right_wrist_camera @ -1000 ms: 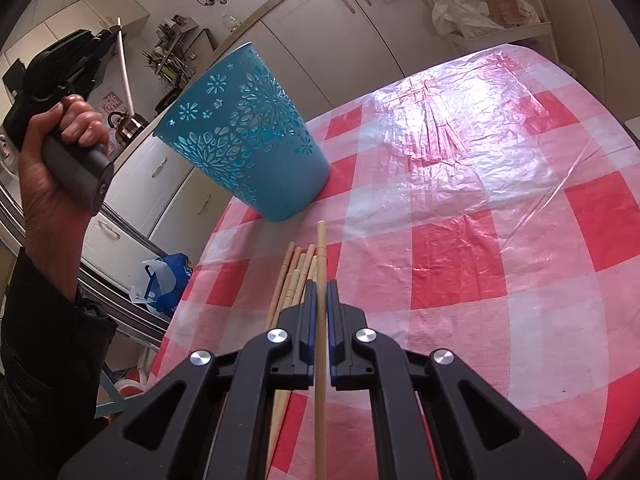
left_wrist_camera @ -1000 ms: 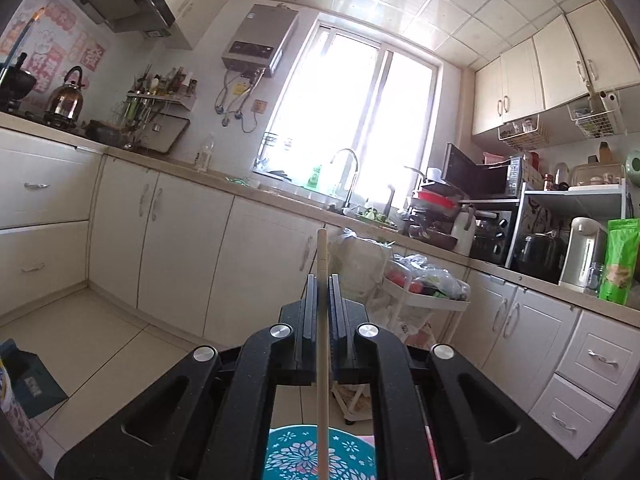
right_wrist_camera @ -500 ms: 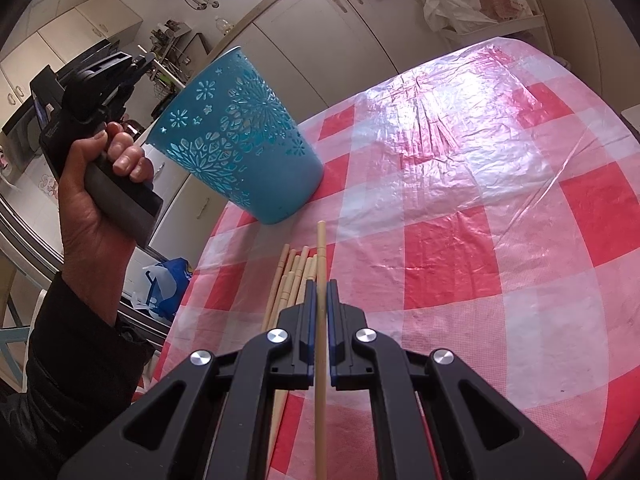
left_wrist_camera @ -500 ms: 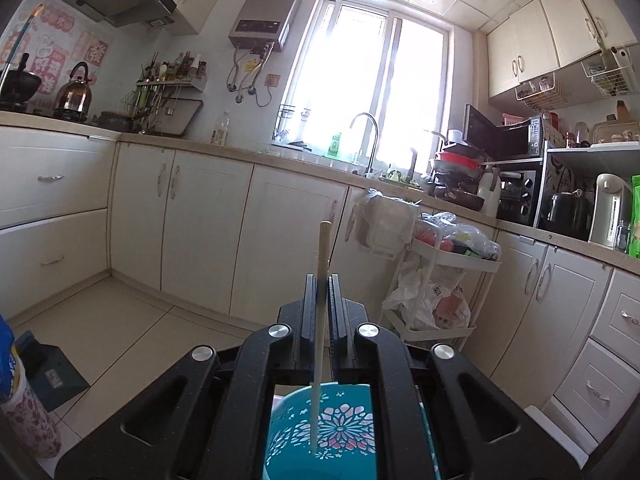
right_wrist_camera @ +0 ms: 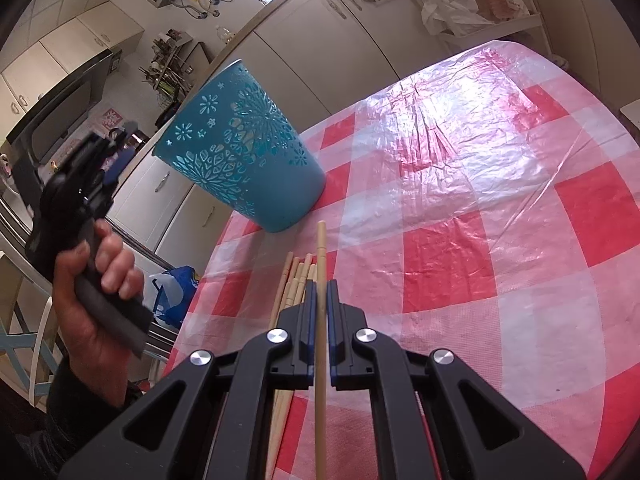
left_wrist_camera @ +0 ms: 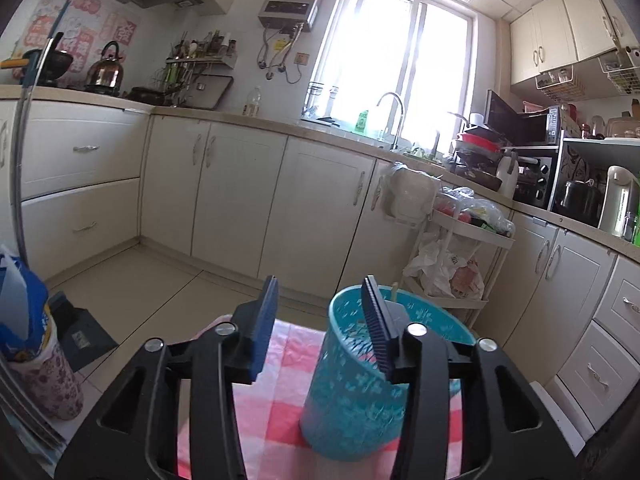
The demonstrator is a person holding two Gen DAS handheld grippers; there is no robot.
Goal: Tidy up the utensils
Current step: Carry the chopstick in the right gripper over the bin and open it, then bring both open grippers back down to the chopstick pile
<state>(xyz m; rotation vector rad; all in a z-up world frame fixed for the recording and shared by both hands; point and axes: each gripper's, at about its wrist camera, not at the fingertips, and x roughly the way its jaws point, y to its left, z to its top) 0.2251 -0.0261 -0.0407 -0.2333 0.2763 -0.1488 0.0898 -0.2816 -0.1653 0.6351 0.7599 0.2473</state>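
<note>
The left gripper [left_wrist_camera: 320, 312] is opening its jaws with nothing between them; the teal holder [left_wrist_camera: 360, 384] is standing at about four o'clock under its right finger, a chopstick tip [left_wrist_camera: 395, 292] peeking above the rim. The right gripper [right_wrist_camera: 319, 300] is pinching one chopstick [right_wrist_camera: 320, 264] tight, pointing to twelve o'clock, with the loose chopsticks [right_wrist_camera: 294, 276] lying on the checked tablecloth [right_wrist_camera: 500, 240] just at nine o'clock.

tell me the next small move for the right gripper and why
Probably lift the chopstick and carry it toward the teal holder. The right gripper is shut on that one stick, above the loose chopsticks lying on the checked tablecloth. The left gripper is opening with nothing between its fingers, and a stick tip already shows inside the holder.
</note>
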